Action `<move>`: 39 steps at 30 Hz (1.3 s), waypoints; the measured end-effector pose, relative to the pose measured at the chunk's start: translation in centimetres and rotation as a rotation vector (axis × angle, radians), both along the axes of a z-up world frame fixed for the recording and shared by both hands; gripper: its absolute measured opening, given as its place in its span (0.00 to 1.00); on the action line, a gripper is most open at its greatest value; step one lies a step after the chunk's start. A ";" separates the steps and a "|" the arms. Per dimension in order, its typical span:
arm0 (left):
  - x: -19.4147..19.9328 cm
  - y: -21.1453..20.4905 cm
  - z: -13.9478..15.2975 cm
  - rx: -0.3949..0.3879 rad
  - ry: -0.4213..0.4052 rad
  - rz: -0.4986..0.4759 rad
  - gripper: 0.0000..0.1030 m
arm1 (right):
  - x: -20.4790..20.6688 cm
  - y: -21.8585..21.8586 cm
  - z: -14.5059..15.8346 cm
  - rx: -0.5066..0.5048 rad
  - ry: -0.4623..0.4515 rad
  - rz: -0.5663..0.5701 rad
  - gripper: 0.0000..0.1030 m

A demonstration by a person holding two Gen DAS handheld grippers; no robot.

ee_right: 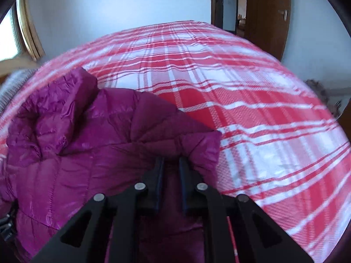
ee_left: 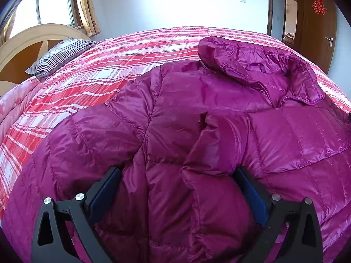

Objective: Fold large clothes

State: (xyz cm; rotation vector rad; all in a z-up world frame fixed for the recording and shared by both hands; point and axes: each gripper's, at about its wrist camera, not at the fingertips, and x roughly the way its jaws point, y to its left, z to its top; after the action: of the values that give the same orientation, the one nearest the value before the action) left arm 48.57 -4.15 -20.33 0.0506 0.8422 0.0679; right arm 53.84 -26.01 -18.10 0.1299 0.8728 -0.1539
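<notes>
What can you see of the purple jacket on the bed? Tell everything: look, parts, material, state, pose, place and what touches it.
The jacket is a shiny magenta puffer, quilted in stitched panels, its fabric slick like nylon. It lies spread and rumpled on the plaid bedspread, hood crumpled at the far end. The left tool straddles a puffed fold, fingers wide apart. The right tool stands at a folded corner, fingers narrowly apart with fabric between them; whether they pinch it is unclear.

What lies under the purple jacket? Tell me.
The purple jacket lies on the red plaid bedspread, which shows all around it. Whatever else sits beneath the jacket is covered.
</notes>
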 end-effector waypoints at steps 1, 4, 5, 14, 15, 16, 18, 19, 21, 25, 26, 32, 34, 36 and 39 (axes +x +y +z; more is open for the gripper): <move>0.0 0.0 0.0 0.000 0.000 0.000 0.99 | -0.9 0.5 1.1 0.016 -0.023 0.001 0.25; 0.0 0.0 0.0 0.000 0.000 0.000 0.99 | -4.2 3.5 4.1 0.043 -0.085 0.066 0.49; 0.0 0.0 0.0 0.000 0.000 0.000 0.99 | -5.2 4.6 4.4 0.049 -0.107 0.097 0.58; 0.0 0.0 0.0 -0.005 0.003 0.000 0.99 | -5.5 8.7 -2.3 0.011 -0.007 0.157 0.60; 0.0 0.0 0.0 -0.007 0.003 -0.001 0.99 | -5.4 8.8 -2.7 0.001 -0.009 0.162 0.60; 0.0 0.1 0.0 -0.008 0.003 -0.001 0.99 | -5.4 8.9 -2.7 -0.006 -0.010 0.159 0.60; 0.1 0.1 0.0 -0.015 0.005 -0.002 0.99 | -5.1 9.1 -3.0 -0.029 -0.006 0.156 0.60; 0.1 0.2 0.0 -0.020 0.007 -0.003 0.99 | -5.0 9.3 -3.1 -0.044 -0.005 0.156 0.60; 0.2 0.4 0.0 -0.039 0.014 -0.006 0.99 | -5.0 9.7 -3.1 -0.068 -0.005 0.154 0.60; -0.3 1.6 0.7 -0.115 0.018 -0.023 0.99 | -5.2 9.8 -3.3 -0.070 -0.016 0.151 0.61; -0.7 1.9 1.1 -0.125 0.019 -0.023 0.99 | -5.2 9.8 -3.4 -0.074 -0.016 0.152 0.61; -8.4 5.9 5.1 -0.064 -0.076 -0.025 0.99 | -5.3 10.0 -3.6 -0.070 -0.024 0.149 0.61; -11.7 9.0 5.7 -0.019 -0.106 0.016 0.99 | -5.4 10.0 -3.5 -0.070 -0.027 0.149 0.61; -14.5 12.7 5.7 -0.008 -0.114 0.071 0.99 | -5.8 9.9 -3.5 -0.070 -0.030 0.149 0.61; -17.9 18.0 5.4 0.037 -0.126 0.201 0.99 | -6.1 9.7 -3.3 -0.058 -0.037 0.148 0.61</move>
State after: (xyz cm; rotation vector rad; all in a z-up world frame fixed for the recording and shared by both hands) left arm 30.66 13.82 -14.96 -0.0039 0.7179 0.2727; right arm 47.75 -16.34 -21.44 0.0135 0.8367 -0.0385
